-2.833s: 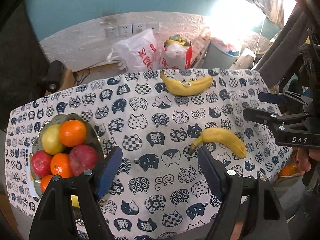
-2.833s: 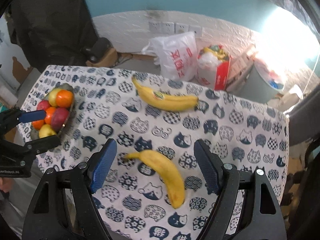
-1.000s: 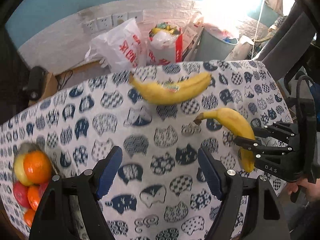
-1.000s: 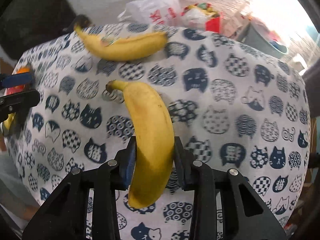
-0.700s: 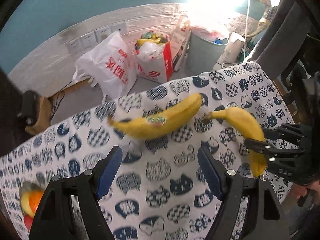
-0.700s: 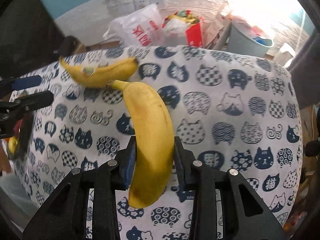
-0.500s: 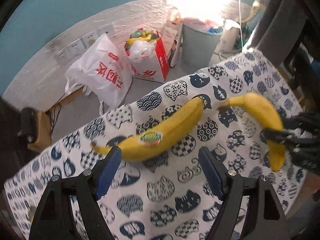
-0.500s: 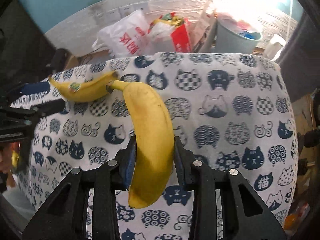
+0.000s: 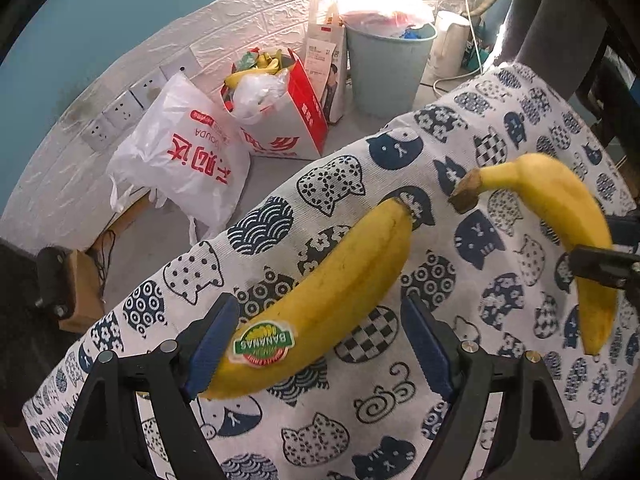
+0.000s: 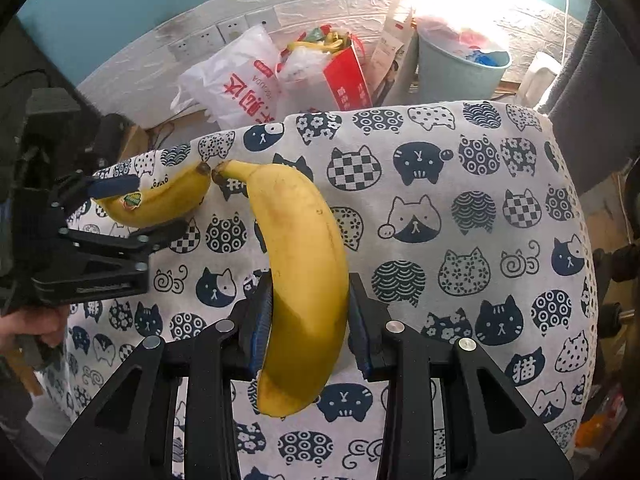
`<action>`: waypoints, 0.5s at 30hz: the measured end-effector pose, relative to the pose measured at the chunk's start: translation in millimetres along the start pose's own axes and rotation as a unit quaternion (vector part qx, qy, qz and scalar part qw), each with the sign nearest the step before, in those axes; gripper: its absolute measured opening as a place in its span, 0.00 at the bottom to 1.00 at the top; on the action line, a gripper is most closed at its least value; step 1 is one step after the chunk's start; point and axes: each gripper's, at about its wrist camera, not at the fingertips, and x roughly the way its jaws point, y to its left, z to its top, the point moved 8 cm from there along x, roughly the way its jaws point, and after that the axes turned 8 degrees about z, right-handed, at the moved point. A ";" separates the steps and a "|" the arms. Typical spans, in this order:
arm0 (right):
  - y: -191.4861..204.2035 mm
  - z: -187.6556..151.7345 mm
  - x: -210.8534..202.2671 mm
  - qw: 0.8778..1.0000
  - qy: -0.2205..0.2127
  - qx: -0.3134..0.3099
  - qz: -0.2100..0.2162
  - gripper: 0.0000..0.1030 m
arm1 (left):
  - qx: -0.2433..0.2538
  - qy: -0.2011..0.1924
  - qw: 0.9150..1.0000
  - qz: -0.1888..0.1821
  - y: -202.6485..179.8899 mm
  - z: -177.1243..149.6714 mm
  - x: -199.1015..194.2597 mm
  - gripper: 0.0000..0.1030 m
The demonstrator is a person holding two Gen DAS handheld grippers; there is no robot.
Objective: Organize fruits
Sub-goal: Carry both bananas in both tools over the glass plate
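**One banana in hand, the second about to be taken**

Left wrist view: the left tool [image 9: 320,344] stands spread wide, its blue pads on either side of the stickered banana [image 9: 328,296], which lies on the cat-print cloth of the worktop [image 9: 460,420] near its far edge. The left pad is touching or nearly touching the fruit; the right pad is clear of it — so nothing is gripped yet. To the right, the plain banana [image 9: 560,216] is held off the cloth, its stem end close to the tip of the stickered one. No fruit bowl shows here.

Right wrist view: the right tool [image 10: 308,324] is clamped on the plain banana [image 10: 300,256] at about its middle, stem pointing far-left. The left tool [image 10: 132,208] appears at the left, one finger above and one below the stickered banana [image 10: 156,200], which rests on the cloth.

By my reading the task is partway: one banana is picked up, the other is framed but not grasped, and both have yet to be placed — where they should go is not visible in either view.
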 end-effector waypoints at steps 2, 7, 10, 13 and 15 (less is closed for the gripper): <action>-0.5 0.8 0.4 1.000 0.000 0.001 -0.001 0.32 | 0.008 0.004 1.000 0.008 1.1 -1.6 6.2 0.82; -1.3 0.6 0.4 1.000 0.000 0.004 -0.003 0.32 | 0.008 0.006 1.000 0.007 5.9 -5.9 14.5 0.74; -1.1 0.8 -0.3 1.000 -0.001 0.004 -0.003 0.32 | -0.005 -0.005 1.000 0.004 10.1 -6.4 10.6 0.54; -0.2 1.6 -0.7 1.000 -0.002 0.003 -0.005 0.32 | -0.007 -0.005 1.000 0.000 11.3 -8.2 8.6 0.44; 1.5 1.6 -1.5 1.000 -0.003 0.002 -0.006 0.32 | -0.003 -0.006 1.000 0.001 10.7 -10.4 7.0 0.41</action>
